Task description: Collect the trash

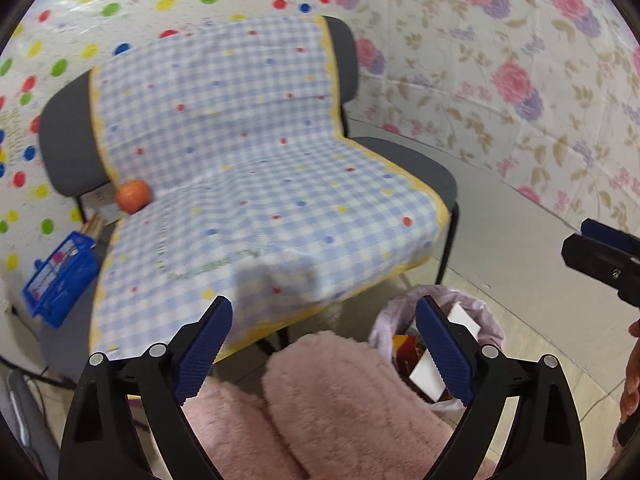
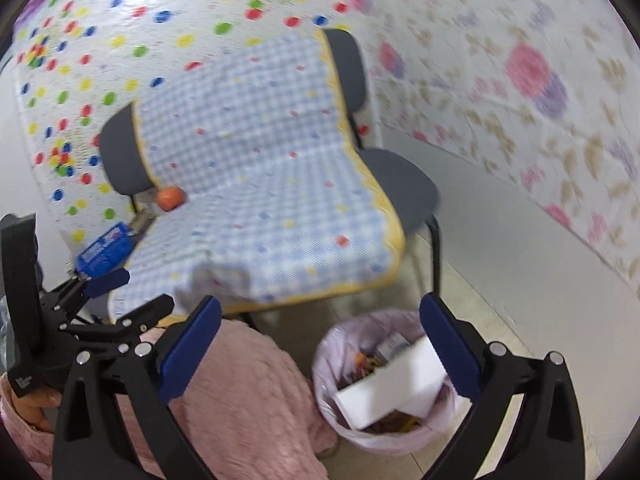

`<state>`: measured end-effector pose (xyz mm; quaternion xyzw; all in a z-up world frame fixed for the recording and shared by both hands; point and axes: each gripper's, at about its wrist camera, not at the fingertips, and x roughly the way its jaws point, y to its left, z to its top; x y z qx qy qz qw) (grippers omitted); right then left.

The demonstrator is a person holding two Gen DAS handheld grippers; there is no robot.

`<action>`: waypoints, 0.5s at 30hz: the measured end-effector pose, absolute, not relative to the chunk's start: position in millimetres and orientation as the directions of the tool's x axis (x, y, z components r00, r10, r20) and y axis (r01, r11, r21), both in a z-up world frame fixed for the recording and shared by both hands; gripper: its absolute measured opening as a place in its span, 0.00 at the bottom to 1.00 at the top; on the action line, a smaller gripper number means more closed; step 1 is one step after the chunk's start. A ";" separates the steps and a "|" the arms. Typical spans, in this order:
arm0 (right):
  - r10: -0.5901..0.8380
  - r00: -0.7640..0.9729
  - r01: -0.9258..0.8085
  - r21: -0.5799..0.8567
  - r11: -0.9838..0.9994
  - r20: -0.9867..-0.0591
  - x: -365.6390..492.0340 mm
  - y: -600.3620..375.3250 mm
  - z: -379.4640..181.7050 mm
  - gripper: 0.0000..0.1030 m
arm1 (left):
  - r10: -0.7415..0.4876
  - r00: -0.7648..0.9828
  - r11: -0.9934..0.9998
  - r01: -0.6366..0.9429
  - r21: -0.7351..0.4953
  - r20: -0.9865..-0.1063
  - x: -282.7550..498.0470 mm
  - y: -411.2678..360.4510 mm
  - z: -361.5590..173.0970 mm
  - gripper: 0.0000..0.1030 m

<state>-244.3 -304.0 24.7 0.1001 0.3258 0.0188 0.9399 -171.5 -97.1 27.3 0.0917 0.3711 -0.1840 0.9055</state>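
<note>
A bin lined with a pale purple bag [image 1: 486, 312] [image 2: 332, 364] stands on the floor by the chair's front right leg. It holds a white box [image 2: 396, 384] [image 1: 464, 318] and other trash. An orange fruit [image 1: 134, 195] [image 2: 170, 198] lies at the back left of the seat. My left gripper [image 1: 324, 350] is open and empty above pink fluffy legs. My right gripper [image 2: 320, 350] is open and empty over the bin; the white box lies between its fingers, not gripped. The left gripper also shows in the right wrist view [image 2: 132, 292].
A grey chair [image 1: 416, 168] [image 2: 400, 180] covered with a blue checked cloth [image 1: 260, 168] [image 2: 272, 200] stands against papered walls. A blue box [image 1: 60, 276] [image 2: 106, 252] lies on the floor at its left. Pink fluffy fabric [image 1: 332, 404] [image 2: 248, 392] fills the foreground.
</note>
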 end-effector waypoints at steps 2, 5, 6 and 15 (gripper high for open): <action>0.114 0.789 0.001 0.185 0.983 -0.604 -239.7 -294.0 32.6 0.94 | -0.232 0.674 0.931 0.363 0.041 -0.701 -174.1 -84.1 33.1 0.89; 0.130 0.792 -0.043 0.159 0.986 -0.597 -234.1 -280.3 43.8 0.94 | -0.174 0.698 0.951 0.301 0.064 -0.695 -176.7 -66.2 40.4 0.90; 0.130 0.796 -0.050 0.150 0.987 -0.591 -232.6 -276.1 47.7 0.94 | -0.148 0.704 0.959 0.275 0.075 -0.695 -176.8 -59.3 42.9 0.90; 0.188 0.771 -0.142 0.123 0.982 -0.609 -218.5 -238.1 44.8 0.94 | -0.005 0.720 0.987 0.114 0.111 -0.694 -183.2 -6.1 51.5 0.90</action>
